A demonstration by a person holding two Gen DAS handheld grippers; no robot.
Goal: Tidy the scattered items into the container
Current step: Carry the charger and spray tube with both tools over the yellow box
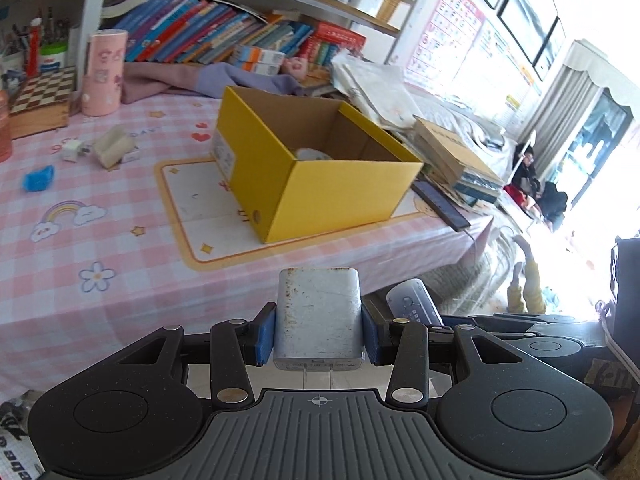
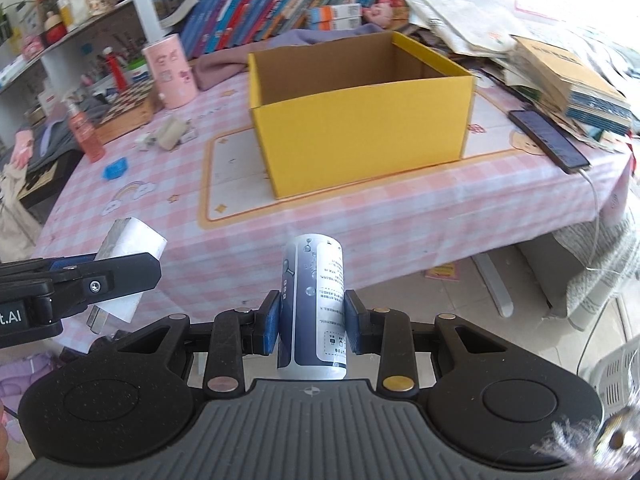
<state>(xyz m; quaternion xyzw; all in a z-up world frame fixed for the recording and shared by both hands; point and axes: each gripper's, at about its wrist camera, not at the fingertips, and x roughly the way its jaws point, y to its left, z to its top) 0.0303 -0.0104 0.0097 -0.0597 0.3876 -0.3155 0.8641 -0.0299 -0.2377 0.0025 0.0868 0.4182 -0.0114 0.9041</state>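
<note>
My left gripper [image 1: 318,334] is shut on a white plug charger [image 1: 318,314], held in front of the table edge. It also shows in the right wrist view [image 2: 128,256], left of my right gripper. My right gripper [image 2: 313,326] is shut on a small blue-and-white bottle [image 2: 314,304], also seen in the left wrist view [image 1: 414,300]. The open yellow cardboard box [image 1: 320,192] [image 2: 360,120] stands on a white mat, with a pale object [image 1: 314,155] inside. A blue item [image 1: 38,179] [image 2: 115,169], a beige holder [image 1: 113,146] [image 2: 171,133] and a small white cube [image 1: 72,150] lie at the table's left.
A pink cylinder [image 2: 170,72], a chessboard box [image 2: 126,110] and an orange bottle [image 2: 85,130] stand at the back left. Books line the shelf [image 2: 272,4]. Stacked books and papers [image 2: 560,76] and a dark phone [image 2: 548,140] lie right of the box.
</note>
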